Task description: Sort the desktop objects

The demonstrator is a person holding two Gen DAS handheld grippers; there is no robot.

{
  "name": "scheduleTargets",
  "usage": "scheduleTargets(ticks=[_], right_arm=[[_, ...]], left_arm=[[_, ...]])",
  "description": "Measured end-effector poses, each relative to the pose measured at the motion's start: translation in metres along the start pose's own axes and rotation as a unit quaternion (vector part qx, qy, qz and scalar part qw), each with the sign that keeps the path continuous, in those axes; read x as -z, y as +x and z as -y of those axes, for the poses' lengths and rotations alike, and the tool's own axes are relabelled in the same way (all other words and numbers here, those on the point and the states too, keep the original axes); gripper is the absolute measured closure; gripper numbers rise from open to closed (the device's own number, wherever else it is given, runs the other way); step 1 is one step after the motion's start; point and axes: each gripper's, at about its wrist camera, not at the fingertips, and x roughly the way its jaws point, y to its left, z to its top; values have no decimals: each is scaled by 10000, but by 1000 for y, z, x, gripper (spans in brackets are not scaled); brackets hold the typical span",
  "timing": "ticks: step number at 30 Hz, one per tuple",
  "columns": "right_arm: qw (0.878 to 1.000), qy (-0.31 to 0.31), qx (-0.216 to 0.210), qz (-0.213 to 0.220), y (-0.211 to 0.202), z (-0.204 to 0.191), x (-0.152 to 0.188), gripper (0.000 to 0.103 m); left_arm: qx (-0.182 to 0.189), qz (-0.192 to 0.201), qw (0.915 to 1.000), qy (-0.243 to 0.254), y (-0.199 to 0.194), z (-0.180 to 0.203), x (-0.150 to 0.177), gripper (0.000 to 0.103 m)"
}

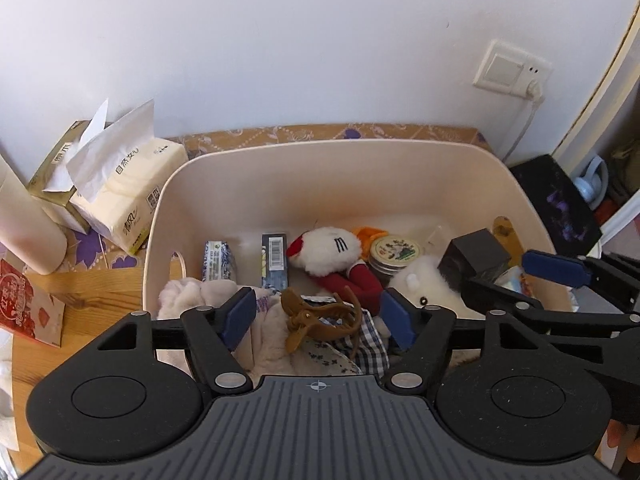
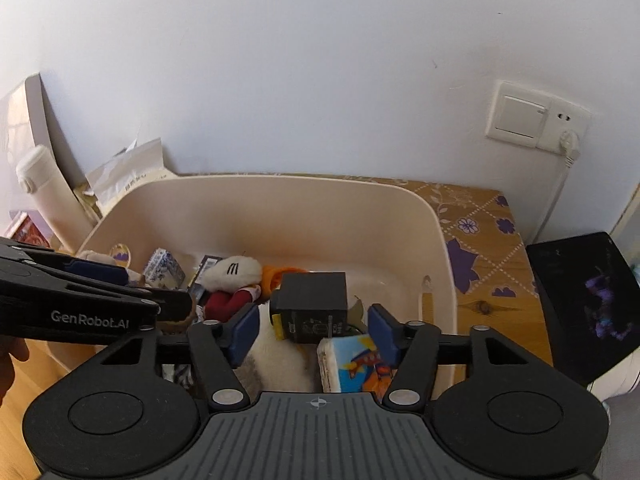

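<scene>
Bin (image 1: 352, 168) on tabletop (image 1: 96, 292), 2 claws over it.
Hair clip (image 1: 316, 316) lies on cloth between the spread left claw (image 1: 318, 320); black box (image 2: 312, 306) rests on plush between the spread right claw (image 2: 314, 334). Neither pinches anything.

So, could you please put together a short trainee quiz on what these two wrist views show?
1. True or false: the brown hair claw lies between the left tool's open fingers.
2. Which lies in front of the right tool? A. black box B. tissue pack C. white bottle
3. Fill in: the plush toys lie inside the cream ___.

Key: 1 true; 2 A; 3 bin.
</scene>
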Motion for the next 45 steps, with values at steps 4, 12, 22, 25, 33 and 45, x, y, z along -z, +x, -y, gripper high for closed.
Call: scheduleTargets(ticks=[4,12,22,25,33,45], right_arm=[[9999,99,15,109,-15,0,1,28],[9992,196,180,314,-48,-6,8,12],[9983,291,283,424,-93,-24,28,0],[9979,283,348,462,-109,-33,35,0],[9972,332,444,499,-153,-54,57,0],[9976,421,368,413,-213,-74,78,0]], left_arm=[[13,124,9999,29,-12,1,1,28],[45,430,9990,97,-42,3,9,27],[-36,568,9983,82,-89,3,35,24],[42,557,9984,104,-105,2,47,23],[-72,507,9981,339,-151,1,74,21],[-121,739,9962,445,-223,0,109,20]])
